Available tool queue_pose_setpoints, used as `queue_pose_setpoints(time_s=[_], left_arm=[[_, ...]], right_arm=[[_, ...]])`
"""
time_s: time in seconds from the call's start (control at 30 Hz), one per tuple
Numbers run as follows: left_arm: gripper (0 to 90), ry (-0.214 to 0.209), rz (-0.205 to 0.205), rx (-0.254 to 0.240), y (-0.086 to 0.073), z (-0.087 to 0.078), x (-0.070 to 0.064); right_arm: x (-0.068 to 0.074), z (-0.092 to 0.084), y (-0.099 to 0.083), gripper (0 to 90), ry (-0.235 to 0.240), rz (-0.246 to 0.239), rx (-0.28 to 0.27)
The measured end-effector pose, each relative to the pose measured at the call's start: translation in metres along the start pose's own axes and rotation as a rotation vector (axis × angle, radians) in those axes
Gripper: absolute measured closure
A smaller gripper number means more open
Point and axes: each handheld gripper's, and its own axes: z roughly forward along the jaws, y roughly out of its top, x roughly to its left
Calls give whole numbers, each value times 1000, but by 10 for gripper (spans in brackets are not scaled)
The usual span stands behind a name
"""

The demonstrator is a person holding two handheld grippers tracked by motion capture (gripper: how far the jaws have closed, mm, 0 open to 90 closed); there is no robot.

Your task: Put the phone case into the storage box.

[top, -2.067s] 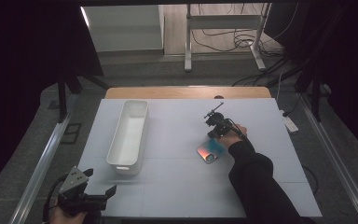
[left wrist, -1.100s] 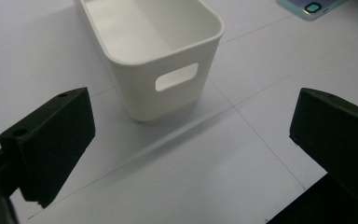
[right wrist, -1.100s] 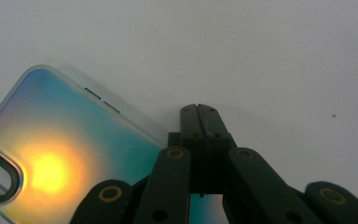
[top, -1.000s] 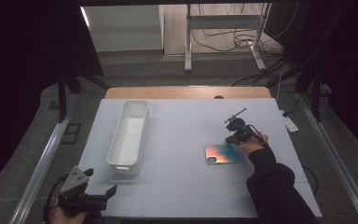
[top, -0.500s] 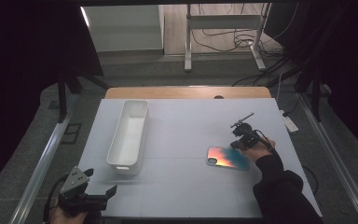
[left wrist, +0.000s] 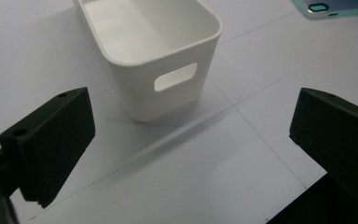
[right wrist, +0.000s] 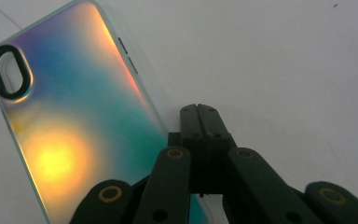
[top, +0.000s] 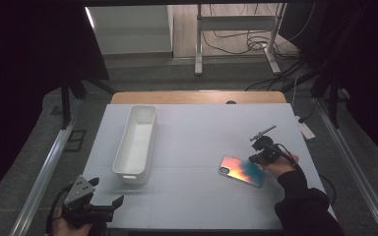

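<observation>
On table (top: 197,132): phone case (top: 242,170) beside clenched, empty right gripper (top: 259,156); left gripper (top: 109,205) released; white bin (top: 137,142) unfilled.

A white table (top: 197,132) with faint grid lines is carrying two things. A long white plastic bin (top: 135,142) with handle cutouts is standing on its left half, open side up. An iridescent phone case (top: 241,170) is lying flat on the right half, well apart from the bin.
</observation>
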Motion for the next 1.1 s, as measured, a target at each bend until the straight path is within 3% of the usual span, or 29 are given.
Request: queue_pose_setpoints(time_s=[1.1], left_arm=[[8, 4, 12, 5, 0, 1, -1]], right_arm=[[29, -24, -47, 889, 57, -9, -9]])
